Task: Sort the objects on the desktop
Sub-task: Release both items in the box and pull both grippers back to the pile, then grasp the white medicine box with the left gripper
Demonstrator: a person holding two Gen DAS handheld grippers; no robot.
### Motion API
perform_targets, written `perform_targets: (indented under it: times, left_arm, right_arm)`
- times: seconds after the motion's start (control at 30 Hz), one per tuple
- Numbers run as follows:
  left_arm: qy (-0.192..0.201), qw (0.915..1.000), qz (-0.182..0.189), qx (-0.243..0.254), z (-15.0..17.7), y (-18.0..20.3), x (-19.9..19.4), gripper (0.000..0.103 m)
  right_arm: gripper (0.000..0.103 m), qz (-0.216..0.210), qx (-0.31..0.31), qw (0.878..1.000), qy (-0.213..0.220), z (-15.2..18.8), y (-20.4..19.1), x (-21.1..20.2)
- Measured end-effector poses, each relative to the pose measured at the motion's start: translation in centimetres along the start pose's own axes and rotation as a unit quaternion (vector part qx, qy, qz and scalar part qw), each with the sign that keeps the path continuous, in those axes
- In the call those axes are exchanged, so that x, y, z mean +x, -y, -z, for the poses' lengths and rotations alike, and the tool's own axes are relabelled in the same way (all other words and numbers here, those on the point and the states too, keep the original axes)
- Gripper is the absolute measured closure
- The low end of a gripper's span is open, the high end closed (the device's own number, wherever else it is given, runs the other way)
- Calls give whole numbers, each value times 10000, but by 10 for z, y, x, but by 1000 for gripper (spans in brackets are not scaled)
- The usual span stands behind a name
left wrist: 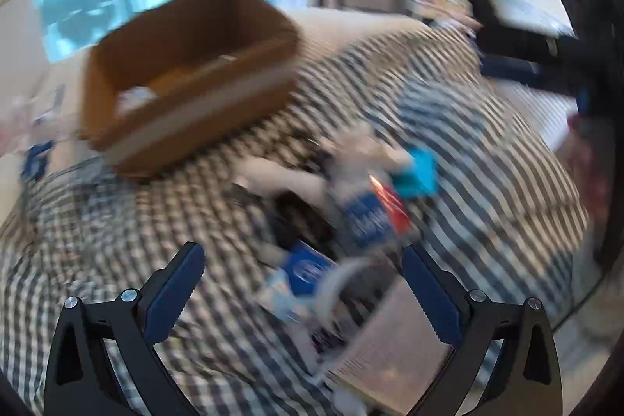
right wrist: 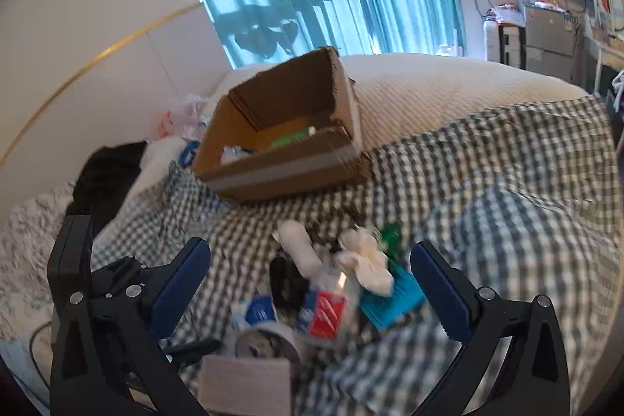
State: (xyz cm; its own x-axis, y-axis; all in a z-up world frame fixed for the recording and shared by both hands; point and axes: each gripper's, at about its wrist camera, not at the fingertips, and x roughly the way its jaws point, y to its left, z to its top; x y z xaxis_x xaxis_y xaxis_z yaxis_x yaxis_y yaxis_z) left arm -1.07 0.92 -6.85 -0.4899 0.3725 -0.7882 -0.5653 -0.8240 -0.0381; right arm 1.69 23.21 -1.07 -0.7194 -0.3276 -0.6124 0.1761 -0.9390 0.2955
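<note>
The left gripper (left wrist: 302,293) has its blue-padded fingers (left wrist: 175,295) spread wide with nothing pressed between them; they frame the near edge of a loose heap of small things lying on the grey-and-white checked bedspread (left wrist: 117,221). The right gripper (right wrist: 310,289) likewise stands with its fingers (right wrist: 179,285) wide apart and empty, aimed down at the same heap from a slightly different side. Both being open over the pile suggests each hand is lining up for a pick rather than carrying anything.

Within that heap, a blue-and-red small packet (right wrist: 323,310) lies in the middle, a teal flat box (right wrist: 390,303) to its right, crumpled white tissue (right wrist: 366,260) above it, and a white roll (right wrist: 298,244) beside a black object too blurred to name. The left wrist view is smeared by motion, so finer detail there cannot be told.

Further out, the open brown cardboard box (right wrist: 280,143) sits on the bed beyond the heap, well apart from it, already holding a few items, so it is probably the sorting destination
</note>
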Motion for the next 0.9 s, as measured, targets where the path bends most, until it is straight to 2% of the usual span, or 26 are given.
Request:
perform_targets:
  times: [0.1,0.17,0.23,0.33,0.47,0.6,0.67,0.7,0.73,0.8,0.87,0.9]
  left_arm:
    - [-233,9979,537,281,13,15,4,0]
    - [-423,9955,737,420,22,26,10,0]
    - [-584,9933,822,570,29,39,16,0]
    - [-786,9884,941,891,41,58,24,0]
    - [-968,9819,1211,1090,51,70,28,0]
    - [-929,9816,1121,1238,57,74,29,0]
    - [-844,9823,1170,1198,57,72,28,12]
    - [-782,9817,1231,1221,58,71,24,32]
    - [-745,9817,1255,1219,57,70,23,43]
    - [-749,9820,1300,1151,58,66,20,44]
    - [-764,9815,1269,1210,60,66,21,41]
    - [-750,9827,1147,1244,60,67,21,24]
  right_arm:
    - [0,48,109,9997,-220,12,8,1]
    - [0,172,300,9986,-407,19,17,10]
    - [0,360,455,9967,-564,27,25,21]
    - [0,429,595,9945,-753,37,30,30]
    - [0,519,484,9938,-851,42,24,37]
    - [0,493,377,9935,-957,46,19,42]
    - [0,479,316,9930,-1033,49,16,46]
    - [0,488,279,9928,-1055,50,14,47]
    - [0,494,238,9926,-1079,51,11,49]
    - [0,473,195,9924,-1116,51,9,50]
    - [0,469,152,9922,-1149,51,7,52]
    - [0,462,138,9920,-1164,52,6,53]
